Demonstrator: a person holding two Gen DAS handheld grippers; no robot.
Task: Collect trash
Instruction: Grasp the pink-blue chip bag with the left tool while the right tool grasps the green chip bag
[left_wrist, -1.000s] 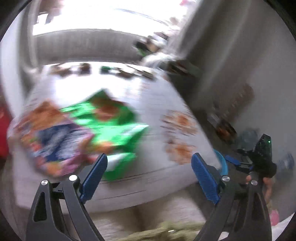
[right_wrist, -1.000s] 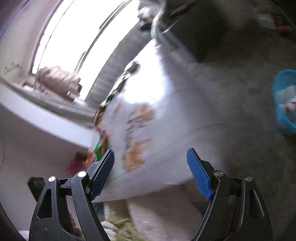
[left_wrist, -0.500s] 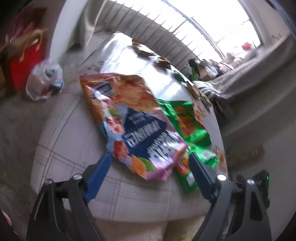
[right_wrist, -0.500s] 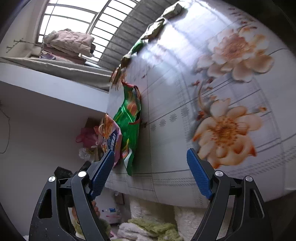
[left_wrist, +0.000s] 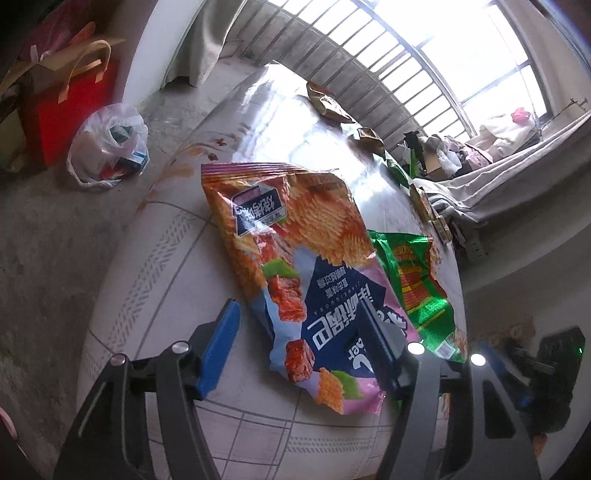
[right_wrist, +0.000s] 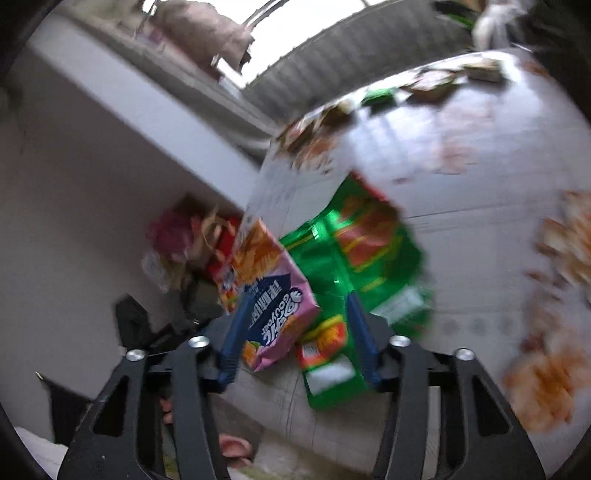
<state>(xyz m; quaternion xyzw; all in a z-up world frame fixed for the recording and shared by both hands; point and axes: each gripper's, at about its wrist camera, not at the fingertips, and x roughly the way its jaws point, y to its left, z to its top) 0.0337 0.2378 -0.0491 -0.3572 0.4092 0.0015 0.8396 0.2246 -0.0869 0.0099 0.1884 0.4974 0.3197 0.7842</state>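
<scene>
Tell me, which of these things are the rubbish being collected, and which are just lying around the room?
Part of the job:
- orange and pink crisp bag, between the closing left tongs
- green snack bag, by the closing right tongs
- small wrappers along the table's far edge

Just lying about:
- red paper bag
- white plastic bag on the floor
- flowered tablecloth

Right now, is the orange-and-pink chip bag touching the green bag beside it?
Touching. The left wrist view shows the chip bag overlapping the green bag's edge on the table, with no gap between them.

floral table (left_wrist: 155, 258) bears chip bag (left_wrist: 295, 258), green bag (left_wrist: 417, 280).
</scene>
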